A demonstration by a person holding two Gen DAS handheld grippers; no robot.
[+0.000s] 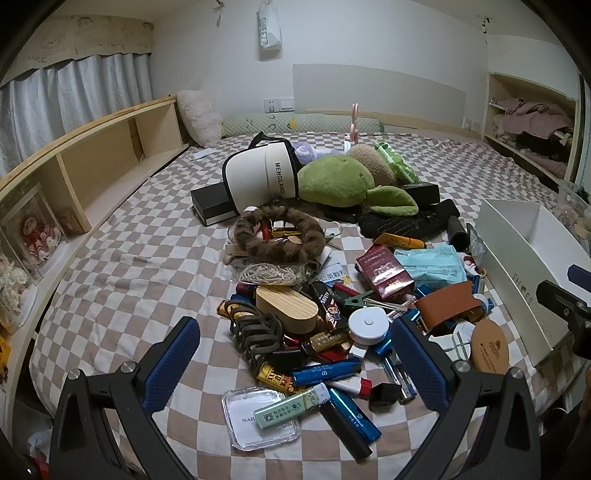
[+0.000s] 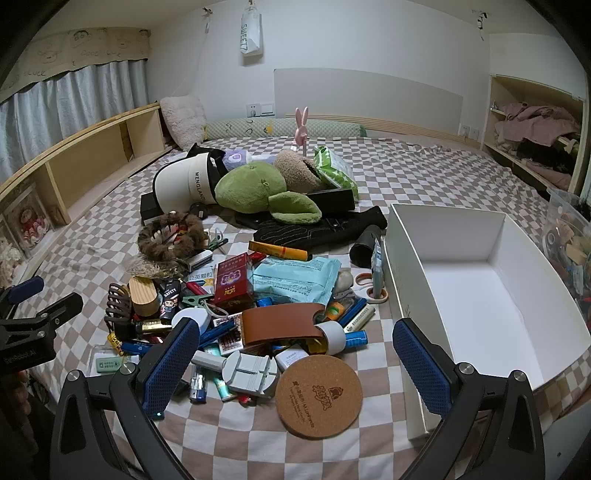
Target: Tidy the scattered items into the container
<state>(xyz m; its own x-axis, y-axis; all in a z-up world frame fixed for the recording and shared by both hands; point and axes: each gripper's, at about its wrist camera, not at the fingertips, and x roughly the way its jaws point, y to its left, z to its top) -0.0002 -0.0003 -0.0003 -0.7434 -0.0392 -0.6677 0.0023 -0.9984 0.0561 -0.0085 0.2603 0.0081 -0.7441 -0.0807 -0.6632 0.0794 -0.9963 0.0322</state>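
We have yet to begin: the white box (image 2: 480,288) at right sits empty, the clutter (image 2: 236,302) covers the bed (image 2: 424,173), and both grippers' jaws hang spread, holding nothing.

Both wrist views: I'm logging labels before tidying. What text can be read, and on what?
"MENGLAND": white visor cap.
"SWEET": white paper bag hanging on the wall.
"SHOES": outer wall of the white box.
"SAFETY": small black pack.
Print on the cork coaster, red carton and pale blue pouch: too small to read.
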